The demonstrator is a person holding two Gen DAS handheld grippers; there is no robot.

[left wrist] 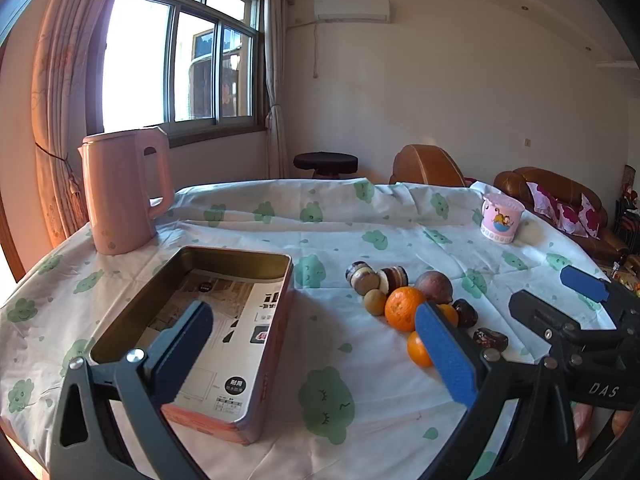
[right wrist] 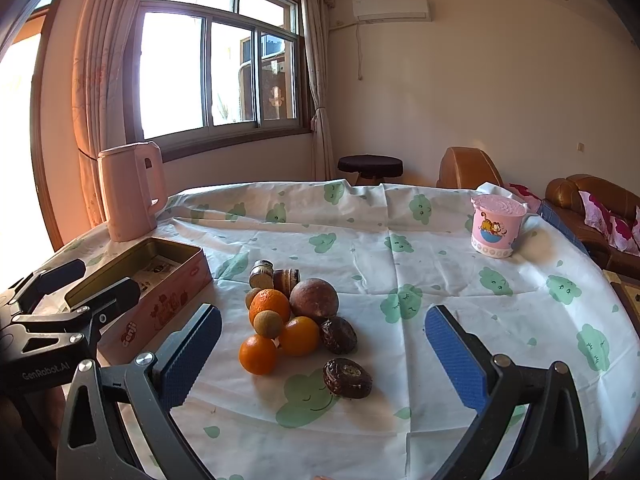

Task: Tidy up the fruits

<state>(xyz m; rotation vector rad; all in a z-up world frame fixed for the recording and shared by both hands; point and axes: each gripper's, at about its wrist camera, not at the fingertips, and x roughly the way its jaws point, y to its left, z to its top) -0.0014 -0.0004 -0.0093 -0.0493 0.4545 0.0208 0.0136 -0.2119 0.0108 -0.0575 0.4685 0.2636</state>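
Observation:
A pile of fruit lies mid-table: three oranges (right wrist: 269,305), a small tan longan (right wrist: 268,324), a round brown-purple fruit (right wrist: 314,300) and two dark wrinkled ones (right wrist: 347,377). In the left wrist view the same pile (left wrist: 402,306) sits just beyond my right finger. An open pink tin box (left wrist: 276,344) with a printed sheet inside stands left of it, also seen as the box (right wrist: 156,312) in the right wrist view. My left gripper (left wrist: 316,354) is open above the box's right wall, holding nothing. My right gripper (right wrist: 324,358) is open around the near side of the pile, touching nothing.
A pink kettle (left wrist: 120,196) stands behind the box at the table's far left. A pink cartoon cup (right wrist: 496,226) sits far right. The cloud-print cloth (right wrist: 400,272) covers the round table. A stool (right wrist: 370,166) and brown sofa (right wrist: 592,196) lie beyond.

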